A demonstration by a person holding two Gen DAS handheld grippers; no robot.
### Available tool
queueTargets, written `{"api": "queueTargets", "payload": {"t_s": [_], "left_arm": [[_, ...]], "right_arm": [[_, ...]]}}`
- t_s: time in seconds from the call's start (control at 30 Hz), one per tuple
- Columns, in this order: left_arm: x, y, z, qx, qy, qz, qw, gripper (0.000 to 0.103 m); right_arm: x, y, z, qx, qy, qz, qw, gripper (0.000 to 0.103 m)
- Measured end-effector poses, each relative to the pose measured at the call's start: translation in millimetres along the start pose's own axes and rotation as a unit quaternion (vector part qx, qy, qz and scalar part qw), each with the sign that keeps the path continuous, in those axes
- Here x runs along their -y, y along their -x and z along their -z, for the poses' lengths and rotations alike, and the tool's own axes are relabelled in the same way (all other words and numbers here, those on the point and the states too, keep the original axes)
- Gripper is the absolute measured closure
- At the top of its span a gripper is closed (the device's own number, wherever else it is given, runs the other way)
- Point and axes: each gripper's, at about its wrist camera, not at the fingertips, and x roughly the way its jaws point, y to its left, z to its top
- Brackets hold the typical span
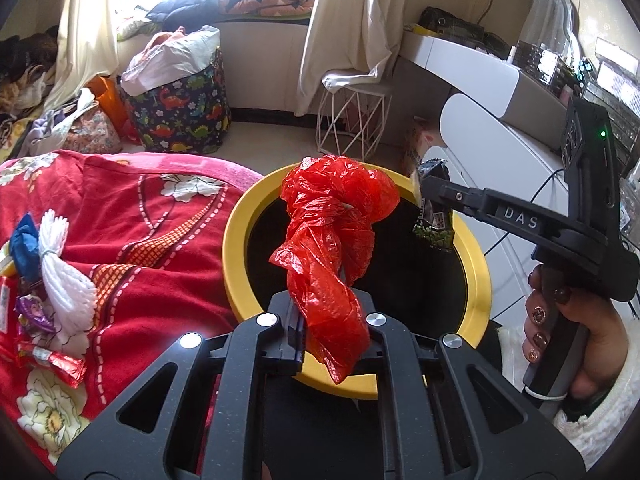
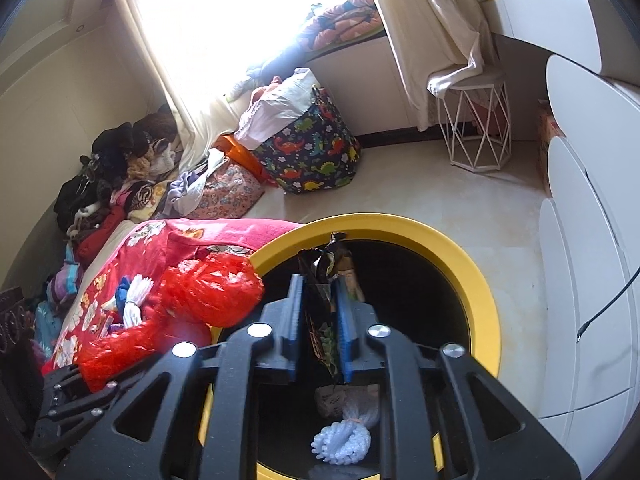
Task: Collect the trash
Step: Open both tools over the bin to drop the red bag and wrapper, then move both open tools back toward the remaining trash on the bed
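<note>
Both pieces of trash hang right over the mouth of the yellow-rimmed bin (image 1: 236,248), which I take to be the reason they are carried there: let go, and each should fall straight in. The red plastic bag (image 1: 332,236) is twisted into a loose rope, its lower end pinched between the closed pads of the left claw (image 1: 334,332) and the rest billowing up and forward from it, above the bin's dark inside. Just beside it, off to that claw's right, the dark snack wrapper (image 2: 320,300) stands upright between the blue pads of the right claw (image 2: 319,328). Those jaws stand a little apart, with a sliver of gap showing on either side of the foil, so to my eye the wrapper is on the point of slipping free rather than firmly held; I cannot tell whether a pad touches it. Directly under the right claw, at the bottom of the bin, lies a white foam net (image 2: 342,440) with some pale scraps, so the bin already holds some rubbish. A hand (image 1: 560,344) with painted nails grips the right tool's handle. To the left of the left claw, on the red flowered blanket (image 1: 132,232) of the bed, more litter waits: another white foam net (image 1: 64,276), a blue scrap (image 1: 24,240) and shiny candy wrappers (image 1: 52,360).
</note>
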Motion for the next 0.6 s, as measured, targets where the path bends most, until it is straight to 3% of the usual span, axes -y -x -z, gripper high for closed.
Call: {"api": "queueTargets", "payload": {"t_s": [0.07,0.13,0.3,0.4,0.5,0.6], "left_arm": [[-1.0,-4.2,-0.1,-0.002,0.0,0.0,1.0,0.092],[-1.0,-5.9,0.0,-0.002,0.0,-0.001,1.0,0.079],[-0.1,-0.1,0.3,0.014,-0.004,-0.003,0.9999,0.035],[-2.5,5.5,-0.5,0.023,0.004,-0.008,0.9997,0.014],[-5.7,12.3,0.1,0.033,0.012,-0.018,0.9992,0.011],[-9.3,18.6,-0.8,0.04,0.018,-0.026,0.9987,0.011]], "right_arm": [[1.3,-0.2,0.8,0.002,-0.003,0.003,1.0,0.069],[3.7,1.0,0.6,0.006,-0.006,0.008,1.0,0.061],[10.2,0.5,-0.3,0.008,-0.011,0.016,1.0,0.051],[10.9,0.7,0.3,0.008,-0.01,0.021,1.0,0.044],[8.3,2.1,0.3,0.012,-0.007,0.025,1.0,0.034],[4.9,3.1,-0.3,0.016,-0.002,0.025,1.0,0.03]]}}
